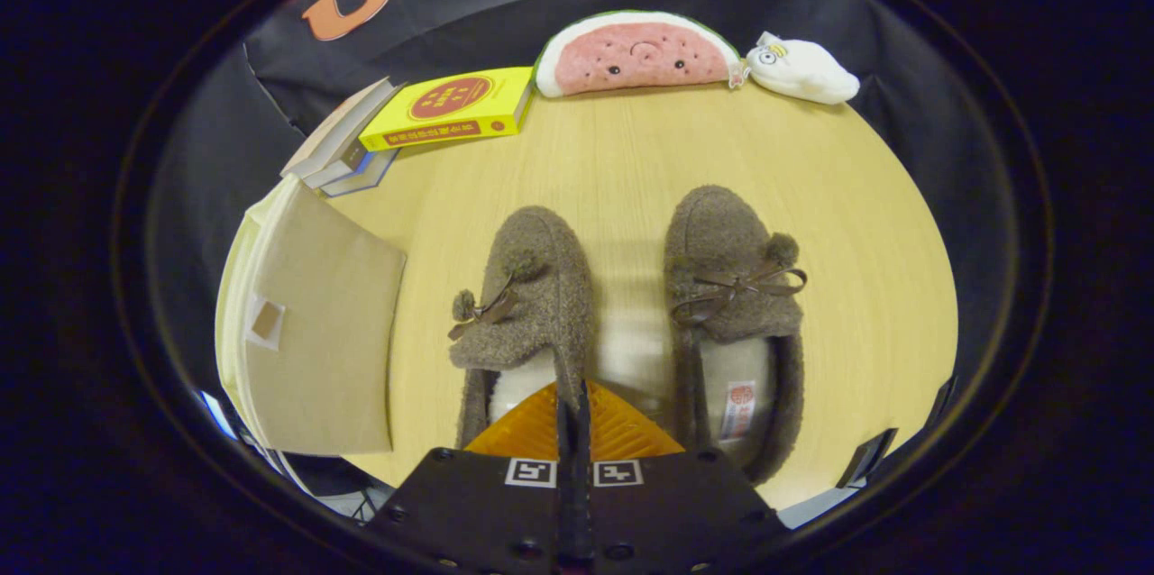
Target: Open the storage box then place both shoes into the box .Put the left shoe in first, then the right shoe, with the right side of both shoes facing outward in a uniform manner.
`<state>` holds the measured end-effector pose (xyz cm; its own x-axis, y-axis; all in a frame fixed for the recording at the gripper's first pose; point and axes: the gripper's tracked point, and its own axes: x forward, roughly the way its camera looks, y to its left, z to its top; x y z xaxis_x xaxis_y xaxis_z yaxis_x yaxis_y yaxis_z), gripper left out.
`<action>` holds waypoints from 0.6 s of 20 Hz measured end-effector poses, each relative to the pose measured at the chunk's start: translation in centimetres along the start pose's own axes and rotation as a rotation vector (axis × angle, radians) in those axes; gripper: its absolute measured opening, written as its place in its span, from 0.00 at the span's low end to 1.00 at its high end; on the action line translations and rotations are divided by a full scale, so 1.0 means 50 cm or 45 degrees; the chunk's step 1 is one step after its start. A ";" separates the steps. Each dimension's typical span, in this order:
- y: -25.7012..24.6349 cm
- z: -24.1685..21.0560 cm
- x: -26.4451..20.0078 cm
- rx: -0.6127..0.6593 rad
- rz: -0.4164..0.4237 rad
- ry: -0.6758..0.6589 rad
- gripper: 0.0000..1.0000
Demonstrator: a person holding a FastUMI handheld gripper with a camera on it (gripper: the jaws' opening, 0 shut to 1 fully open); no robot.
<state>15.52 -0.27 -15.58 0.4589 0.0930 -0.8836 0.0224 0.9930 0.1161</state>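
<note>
Gripper (573,408) jaws pinched on left shoe (527,305) inner rim, w/ right shoe (735,305) at 1 o'clock; next: lift it to box (315,332) at 9.

Two shoes sit side by side on the table (631,160), left shoe (532,287) pinched at its inner wall by the gripper (574,404), right shoe (735,296) beside it; storage box (315,332) left, books (433,115) and plush toys (636,52) beyond

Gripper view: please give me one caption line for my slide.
Claw shut on the left shoe's inner side wall, right shoe beside it, beige storage box open further left.
</note>
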 end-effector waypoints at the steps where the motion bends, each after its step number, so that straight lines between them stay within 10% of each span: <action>1: 0.005 0.001 -0.020 0.007 0.010 -0.016 0.00; 12: 0.228 0.042 -0.276 -0.006 0.156 -0.260 0.00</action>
<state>11.30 9.59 -1.11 0.6281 0.1966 -0.7529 -0.0487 0.9756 0.2141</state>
